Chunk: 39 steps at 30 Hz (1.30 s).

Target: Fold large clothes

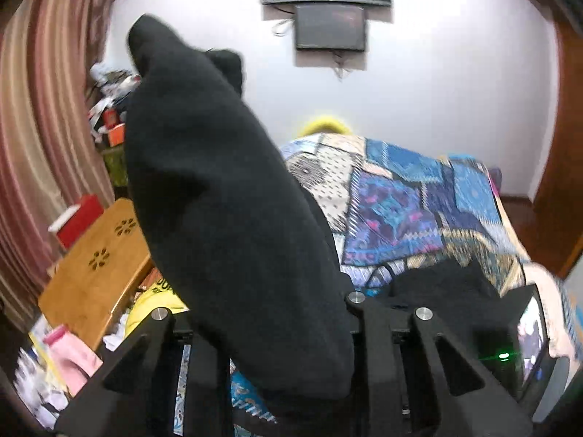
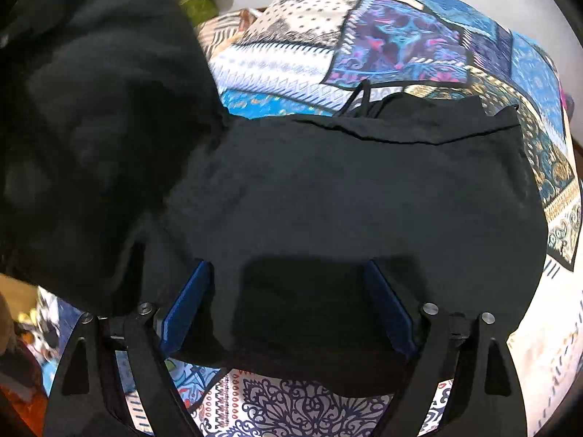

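Observation:
A large black garment lies spread on a patchwork bedspread. In the left wrist view my left gripper is shut on a fold of the black garment and holds it raised, so the cloth stands up and hides the fingertips. In the right wrist view my right gripper is open, its blue pads spread on either side of the garment's near edge, just above the cloth. The lifted part hangs at the left.
The bedspread covers the bed. Left of the bed stand a wooden folding table, a red box and clutter. A dark screen hangs on the far wall. A device with a lit display sits at right.

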Available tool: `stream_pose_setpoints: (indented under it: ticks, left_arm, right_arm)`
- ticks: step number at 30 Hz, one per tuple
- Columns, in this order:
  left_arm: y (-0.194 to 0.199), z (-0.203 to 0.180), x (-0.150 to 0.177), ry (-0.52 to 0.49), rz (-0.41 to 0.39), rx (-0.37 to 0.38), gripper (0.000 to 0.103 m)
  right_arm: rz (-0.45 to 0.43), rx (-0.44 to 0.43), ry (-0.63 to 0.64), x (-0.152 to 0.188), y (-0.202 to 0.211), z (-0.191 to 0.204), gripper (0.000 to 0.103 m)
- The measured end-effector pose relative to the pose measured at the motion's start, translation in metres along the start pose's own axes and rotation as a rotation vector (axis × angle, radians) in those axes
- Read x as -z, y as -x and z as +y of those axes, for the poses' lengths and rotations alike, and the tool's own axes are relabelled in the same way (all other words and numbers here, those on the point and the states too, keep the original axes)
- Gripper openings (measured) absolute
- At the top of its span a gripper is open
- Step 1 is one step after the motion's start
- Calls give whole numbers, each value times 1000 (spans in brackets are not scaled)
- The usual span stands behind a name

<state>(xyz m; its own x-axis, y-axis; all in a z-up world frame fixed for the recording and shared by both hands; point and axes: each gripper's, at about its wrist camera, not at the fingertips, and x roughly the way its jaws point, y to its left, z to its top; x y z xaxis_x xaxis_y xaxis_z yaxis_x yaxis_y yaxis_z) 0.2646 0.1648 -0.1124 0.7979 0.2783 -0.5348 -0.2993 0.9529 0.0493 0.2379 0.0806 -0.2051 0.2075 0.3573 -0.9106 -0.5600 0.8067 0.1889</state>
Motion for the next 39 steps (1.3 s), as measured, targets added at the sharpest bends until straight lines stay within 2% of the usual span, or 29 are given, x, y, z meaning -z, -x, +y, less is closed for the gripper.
stream_pose_setpoints:
  ticks: [2,5,8,14,15,18,20,21,23,24,26,28,34,37,39]
  left_arm:
    - [-1,-10,3,-14,24,34,24]
    - [-1,-31,4,-20,54,92,24]
    - [0,-58,6,-51,67,144,24]
    - [-1,-132,29,-197,124,252,26]
    - [-3,-140,35,-215,146,271,27]
    - [-17,-159,61,-225,287,353,30]
    - [-31,-165,78,-194,386,390,33]
    - [-31,-167,82,-199,389,383,34]
    - [-23,-171,86,-239,374,374,43]
    - [-21,-172,85,-243,383,386,47]
    - [-17,-170,85,-232,406,427,60]
    - [-13,-169,82,-219,425,452,65]
    - [4,-148,71,-140,449,499,65]
    - [21,-129,63,-122,401,516,65]
    - [32,-117,55,-117,363,499,66]
  right_arm:
    - [17,-14,15,1,5,-6,85]
    - [5,-13,-30,8,22,-28,85]
    - [-84,48,-105,28,61,-69,85]
    - [-160,140,-280,66,114,-146,85]
    - [-167,149,-309,74,121,-159,85]
    - [-184,160,-351,89,131,-176,85]
    - [-191,152,-373,97,135,-183,85]
    - [-193,145,-377,100,136,-186,85]
    - [-198,139,-382,104,138,-187,85]
    - [-199,136,-384,106,139,-187,85]
    - [-199,127,-385,107,142,-187,85]
    - [-206,114,-387,106,145,-184,85]
    - [-243,73,-353,103,161,-164,85]
    - [-262,48,-332,95,164,-152,85]
    - [-278,23,-317,86,164,-142,85]
